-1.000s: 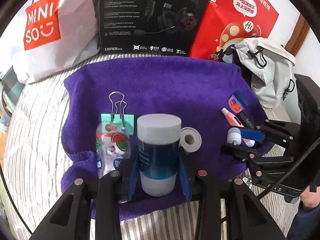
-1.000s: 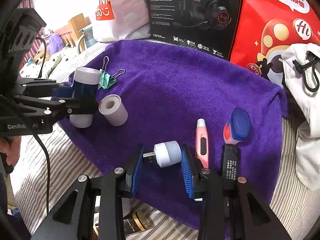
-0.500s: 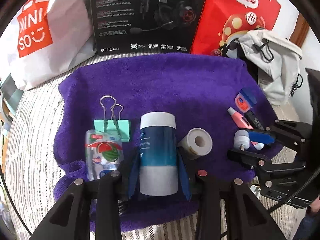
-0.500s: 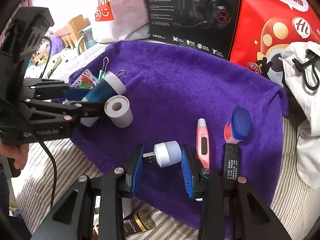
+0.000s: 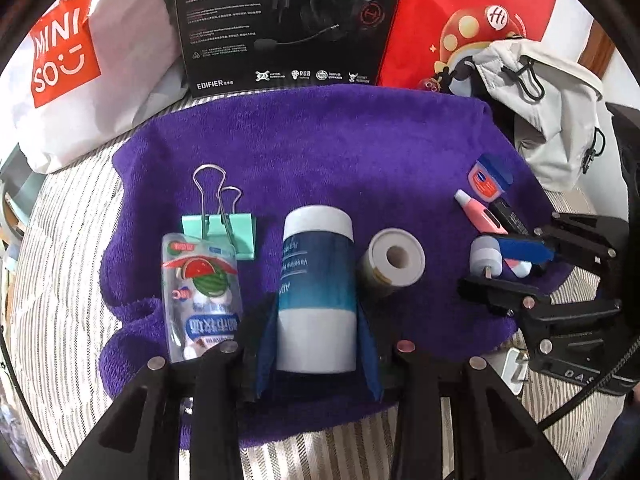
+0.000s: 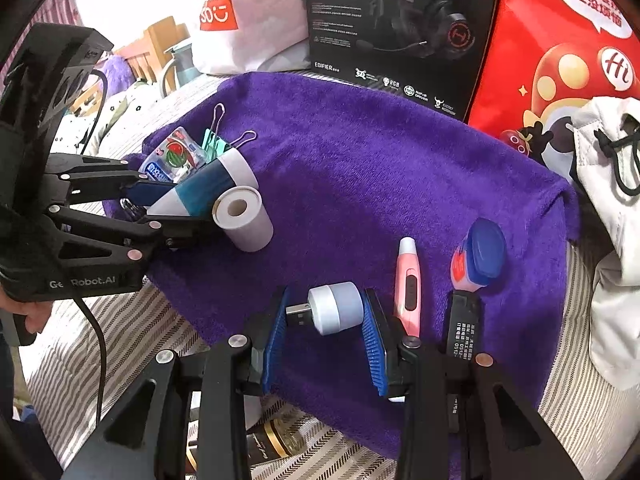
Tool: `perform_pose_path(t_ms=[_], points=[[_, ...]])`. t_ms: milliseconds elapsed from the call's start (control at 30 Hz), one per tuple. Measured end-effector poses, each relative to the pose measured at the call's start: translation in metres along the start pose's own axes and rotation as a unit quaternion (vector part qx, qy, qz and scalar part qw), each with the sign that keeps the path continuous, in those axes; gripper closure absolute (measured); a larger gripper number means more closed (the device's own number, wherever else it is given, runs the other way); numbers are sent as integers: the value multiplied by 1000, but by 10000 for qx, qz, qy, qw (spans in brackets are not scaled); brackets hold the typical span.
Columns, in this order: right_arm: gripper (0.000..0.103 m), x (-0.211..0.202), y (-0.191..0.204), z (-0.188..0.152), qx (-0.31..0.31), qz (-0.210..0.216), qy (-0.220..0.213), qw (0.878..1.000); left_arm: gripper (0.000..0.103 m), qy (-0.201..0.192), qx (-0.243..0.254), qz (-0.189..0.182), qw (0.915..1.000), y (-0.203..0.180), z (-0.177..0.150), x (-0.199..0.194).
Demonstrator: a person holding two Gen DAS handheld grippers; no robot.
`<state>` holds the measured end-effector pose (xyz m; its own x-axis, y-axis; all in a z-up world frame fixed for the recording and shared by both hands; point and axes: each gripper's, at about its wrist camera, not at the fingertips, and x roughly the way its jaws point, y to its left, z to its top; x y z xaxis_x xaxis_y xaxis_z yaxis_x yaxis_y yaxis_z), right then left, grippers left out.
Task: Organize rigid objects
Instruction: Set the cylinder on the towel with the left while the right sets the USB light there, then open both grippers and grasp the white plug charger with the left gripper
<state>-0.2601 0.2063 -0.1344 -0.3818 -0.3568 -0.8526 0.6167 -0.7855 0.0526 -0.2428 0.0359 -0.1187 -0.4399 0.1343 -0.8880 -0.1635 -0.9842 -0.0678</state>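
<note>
My left gripper [image 5: 318, 344] is clamped on the blue-and-white bottle [image 5: 318, 284], tilted over the near left part of the purple towel [image 5: 340, 148], just beside the paper roll [image 5: 394, 260] and the watermelon pouch [image 5: 200, 292]. My right gripper [image 6: 325, 328] brackets the small USB light [image 6: 332, 307] near the towel's near edge; its pads sit apart, and I cannot tell whether they touch it.
</note>
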Motion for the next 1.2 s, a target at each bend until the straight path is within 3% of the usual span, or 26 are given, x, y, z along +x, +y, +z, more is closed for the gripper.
perform_pose_path(t_ms=[200,367,500,567,767,900,1200], points=[[66,1,-1,3,-39,38,170,9998,64,23,-73,-129,9999,3,-5,-8],[65,-2,-4,3,73,89,290,9995,50,-143,-162,-177,9996,5,-10,-21],[64,-12,-5,2,181,73,302,9994,46,-326,-201,-281,9989,7,-15,-33],[63,-22,-4,-1,252,52,258,9993,37,-387,-207,-342,9985,7,-18,-38],[34,-64,-6,-22,605,-235,16,9979,22,-660,60,-544,9963,-3,-35,-61],[16,-90,-6,-48,769,-538,-81,9956,21,-789,421,-469,9949,-14,-49,-68],[3,-116,-12,-127,1441,-1018,99,9843,21,-828,934,-919,9879,-50,-72,-55]])
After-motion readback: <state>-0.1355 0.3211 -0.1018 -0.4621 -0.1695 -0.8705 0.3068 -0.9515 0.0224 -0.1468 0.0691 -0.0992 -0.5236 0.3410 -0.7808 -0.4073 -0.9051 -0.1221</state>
